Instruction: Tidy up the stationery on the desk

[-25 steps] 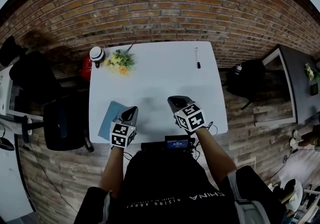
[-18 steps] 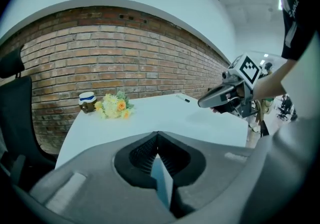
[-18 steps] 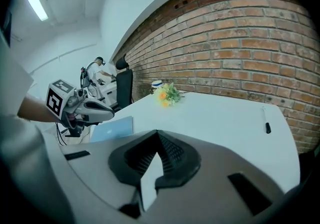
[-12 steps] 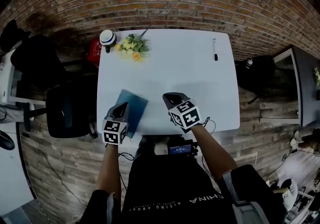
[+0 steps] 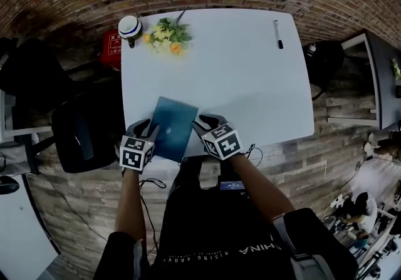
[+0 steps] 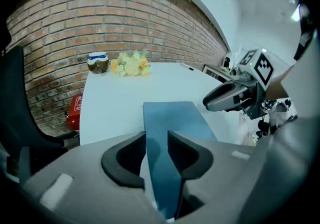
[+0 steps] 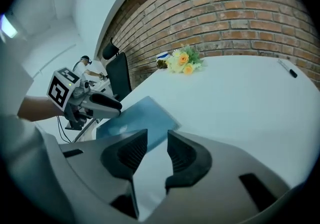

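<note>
**Fingers.** The left gripper (image 6: 156, 143) has its fingers (image 6: 186, 154) clamped on the near edge of a blue book (image 6: 172, 118). The cover runs out from between them, away over the white table (image 6: 110, 102). The right gripper (image 7: 157, 143) has its fingers (image 7: 187, 157) slightly apart, with only bare table showing in the gap. The book lies just ahead of them and to their left, apparently untouched.

**Step in hand (judged).** The book is being handled as the first item of the tidy-up, held by the left gripper alone at the near edge of the table. The next move calls for a steady clamp while the book is set down square. A thin cover held by one edge may sag or swing. The free right gripper could steady the book's other side or go for the pen (image 5: 277, 33).

**Farther out.** The pen lies well beyond the right fingers, at the far right corner. Flowers (image 5: 166, 34) and a small cup (image 5: 130, 25) stand well beyond the left fingers, at the far left corner.

**Between views.**
- Only the left gripper view shows the cover actually pinched.
- Only the right gripper view shows the left gripper from the side. The held end of the book seems raised there, though that is not certain.
- Only the head view shows the book hanging over the near table edge between the two grippers.
</note>
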The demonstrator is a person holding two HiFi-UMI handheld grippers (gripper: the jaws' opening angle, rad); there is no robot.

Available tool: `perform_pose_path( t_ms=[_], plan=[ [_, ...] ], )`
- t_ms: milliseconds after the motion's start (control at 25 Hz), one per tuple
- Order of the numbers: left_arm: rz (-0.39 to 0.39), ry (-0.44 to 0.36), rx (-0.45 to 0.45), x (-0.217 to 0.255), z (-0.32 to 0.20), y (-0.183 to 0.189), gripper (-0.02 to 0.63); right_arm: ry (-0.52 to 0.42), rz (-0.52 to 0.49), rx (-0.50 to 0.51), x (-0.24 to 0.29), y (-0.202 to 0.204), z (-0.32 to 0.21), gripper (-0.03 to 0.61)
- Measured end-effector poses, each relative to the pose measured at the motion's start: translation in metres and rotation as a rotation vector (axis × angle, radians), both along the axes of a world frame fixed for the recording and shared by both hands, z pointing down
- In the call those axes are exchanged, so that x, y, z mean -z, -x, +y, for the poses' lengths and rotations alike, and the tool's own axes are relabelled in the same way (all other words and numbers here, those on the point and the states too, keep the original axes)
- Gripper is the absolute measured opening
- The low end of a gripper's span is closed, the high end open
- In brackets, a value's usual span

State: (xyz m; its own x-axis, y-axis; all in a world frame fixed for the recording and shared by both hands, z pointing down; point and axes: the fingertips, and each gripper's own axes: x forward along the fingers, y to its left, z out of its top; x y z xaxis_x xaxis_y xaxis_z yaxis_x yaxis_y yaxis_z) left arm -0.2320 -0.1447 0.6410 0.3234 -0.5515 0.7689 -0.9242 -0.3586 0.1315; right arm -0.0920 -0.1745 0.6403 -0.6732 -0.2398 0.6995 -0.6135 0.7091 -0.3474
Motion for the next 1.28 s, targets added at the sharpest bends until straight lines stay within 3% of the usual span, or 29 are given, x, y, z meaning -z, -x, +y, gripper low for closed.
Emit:
perform_pose_path(
  t_ms=[120, 280, 520, 680, 960, 1280],
  plan=[
    [0.043, 0.076, -0.013, -0.009, 0.008, 0.003, 0.167, 0.024, 0.02, -0.016, -0.01, 0.005, 0.011, 0.146],
    [0.082, 0.109, -0.032, -0.018, 0.015, -0.002, 0.168, 0.042, 0.034, -0.045, -0.018, 0.006, 0.018, 0.146],
    [0.121, 0.107, 0.005, -0.019, 0.015, -0.003, 0.167, 0.034, 0.07, -0.058, -0.024, 0.011, 0.026, 0.146],
    [0.086, 0.106, -0.004, -0.02, 0.017, -0.005, 0.167, 0.018, 0.083, -0.053, -0.024, 0.013, 0.028, 0.127],
    [0.093, 0.09, 0.036, -0.019, 0.016, -0.004, 0.163, 0.023, 0.076, -0.065, -0.023, 0.015, 0.028, 0.118],
    [0.175, 0.122, 0.066, -0.019, 0.011, -0.034, 0.127, -0.004, 0.082, -0.144, -0.022, -0.014, -0.002, 0.104]
  ],
)
